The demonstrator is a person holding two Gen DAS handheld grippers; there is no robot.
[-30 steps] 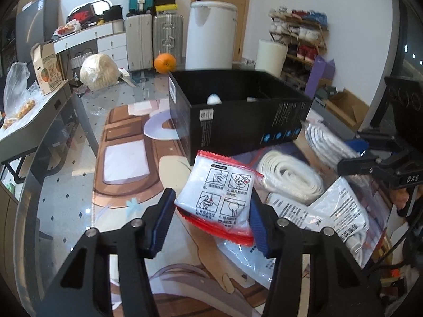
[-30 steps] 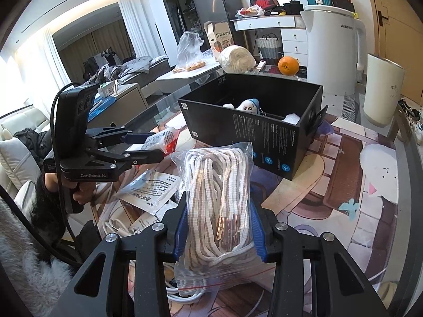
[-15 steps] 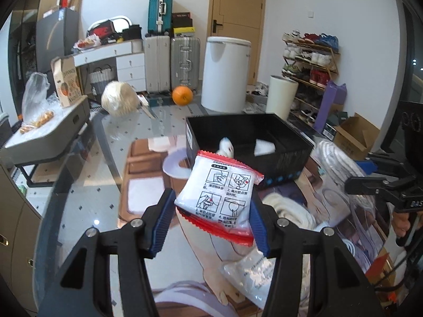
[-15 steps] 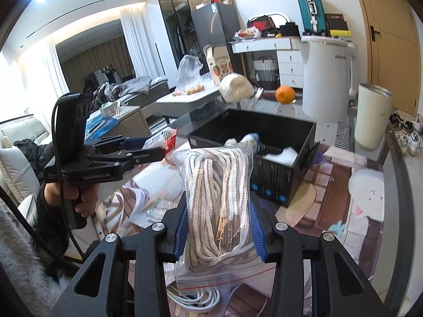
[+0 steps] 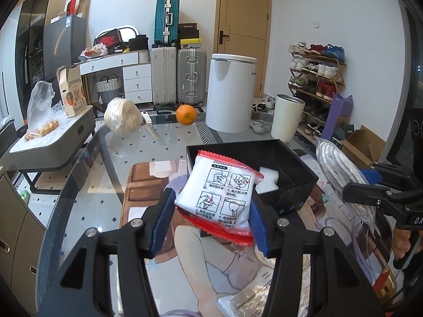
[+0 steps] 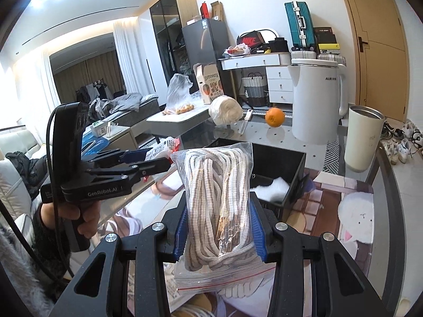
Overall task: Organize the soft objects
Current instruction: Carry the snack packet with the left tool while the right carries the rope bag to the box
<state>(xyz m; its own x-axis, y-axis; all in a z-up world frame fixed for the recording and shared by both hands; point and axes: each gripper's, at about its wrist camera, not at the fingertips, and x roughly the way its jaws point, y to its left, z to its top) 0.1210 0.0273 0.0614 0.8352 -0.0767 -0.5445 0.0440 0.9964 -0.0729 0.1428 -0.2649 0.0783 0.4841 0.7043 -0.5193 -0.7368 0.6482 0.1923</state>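
My left gripper point(image 5: 208, 219) is shut on a white packet with red edges point(image 5: 219, 198) and holds it up in front of the black box point(image 5: 296, 192). My right gripper point(image 6: 216, 227) is shut on a clear zip bag of striped rope point(image 6: 216, 198), held up before the same black box point(image 6: 288, 163). White soft items point(image 6: 272, 189) lie inside the box. The right gripper and its bag show at the right of the left wrist view point(image 5: 343, 177). The left gripper with its packet shows at the left of the right wrist view point(image 6: 156, 158).
On the glass table point(image 5: 79, 185) stand an orange point(image 5: 186, 115), a white kettle point(image 5: 230, 92), a cream tumbler point(image 5: 288, 117), a bagged white bundle point(image 5: 121, 116) and a knife point(image 5: 150, 128). More plastic bags point(image 5: 243, 303) lie on the printed mat below the grippers.
Both grippers have risen with their loads, so the box now sits lower in both views and its inside shows. Both stay shut.
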